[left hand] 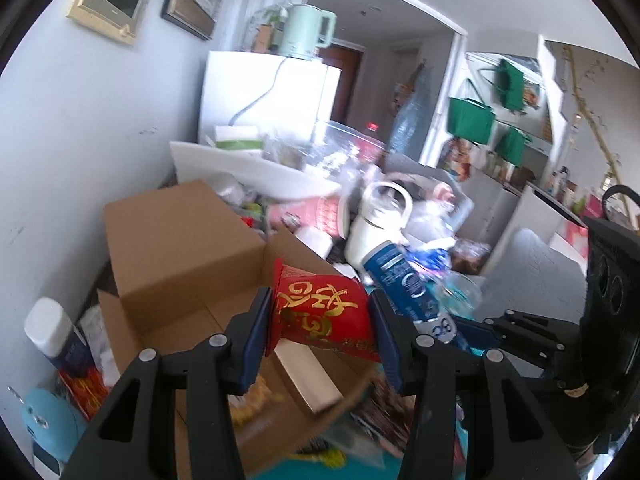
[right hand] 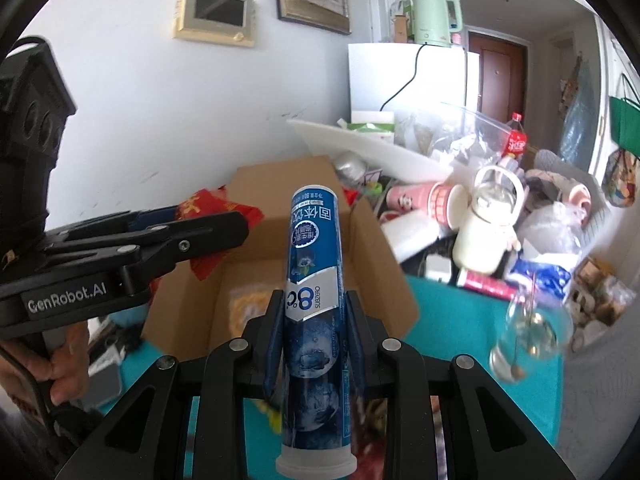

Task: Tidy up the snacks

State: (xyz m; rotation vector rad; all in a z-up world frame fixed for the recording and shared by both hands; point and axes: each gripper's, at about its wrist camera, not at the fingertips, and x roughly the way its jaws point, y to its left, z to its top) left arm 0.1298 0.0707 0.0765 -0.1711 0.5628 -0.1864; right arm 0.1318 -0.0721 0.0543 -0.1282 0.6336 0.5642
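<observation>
Clamped in the right gripper [right hand: 314,316] stood a blue tube [right hand: 314,280] — upright, over the open cardboard box [right hand: 376,248] on the teal table [right hand: 460,320]. Beside it the left gripper [left hand: 320,320] pinched a red packet [left hand: 320,312] — also above the box.

Left wrist view: close above the cardboard box [left hand: 188,248], facing the white fridge [left hand: 272,92].
Right wrist view: to the right, just above the box [right hand: 320,248], facing the fridge [right hand: 408,76].
Shared: box, fridge, green kettle [left hand: 308,32] [right hand: 434,16].
</observation>
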